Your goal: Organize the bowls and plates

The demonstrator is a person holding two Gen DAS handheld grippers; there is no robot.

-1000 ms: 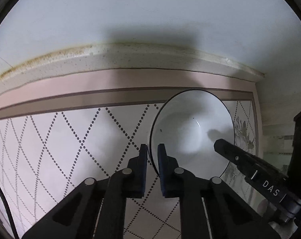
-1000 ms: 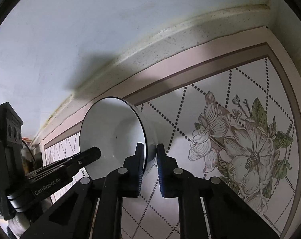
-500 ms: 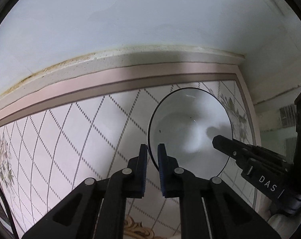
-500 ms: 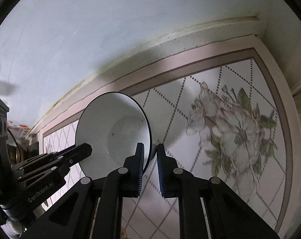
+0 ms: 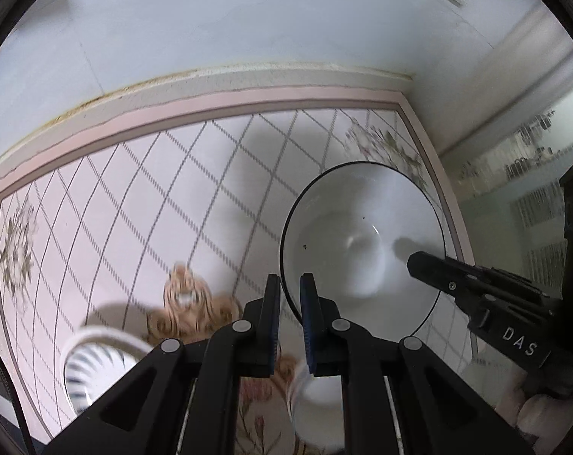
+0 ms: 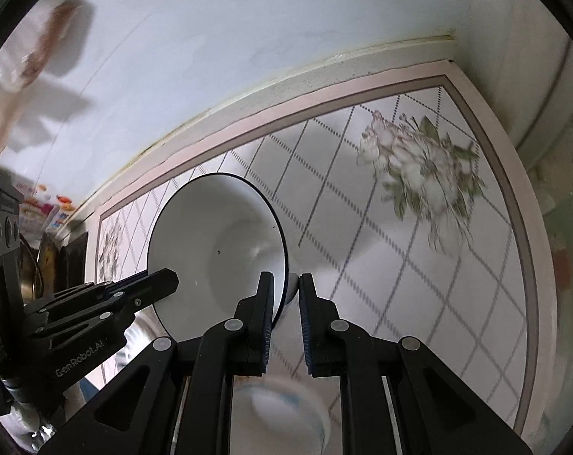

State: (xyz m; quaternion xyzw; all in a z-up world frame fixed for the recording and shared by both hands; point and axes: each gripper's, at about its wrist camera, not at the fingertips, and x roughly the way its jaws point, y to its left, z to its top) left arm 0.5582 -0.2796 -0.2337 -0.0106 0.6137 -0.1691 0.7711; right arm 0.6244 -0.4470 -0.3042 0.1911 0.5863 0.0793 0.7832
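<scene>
Two hand-held grippers clamp one white bowl (image 5: 362, 239) by opp. sides of its dark rim, held up above the desk (image 5: 135, 197).

Left hand-held gripper (image 5: 289, 284): pads pinched on the rim's near-left edge, wall between them. Right hand-held gripper (image 6: 286, 284): same, shut on the rim at the bowl's right side; in left wrist view it enters from the right w/ its tip on the far rim. Bowl's open side faces both cams, clear of the diamond-pattern floral cloth on the desk. Below: a striped-inside bowl (image 5: 97, 364) lower left, blurred, and another white dish (image 6: 282, 413) under the right gripper, blurred. Pale wall (image 5: 248, 19) behind the desk.
</scene>
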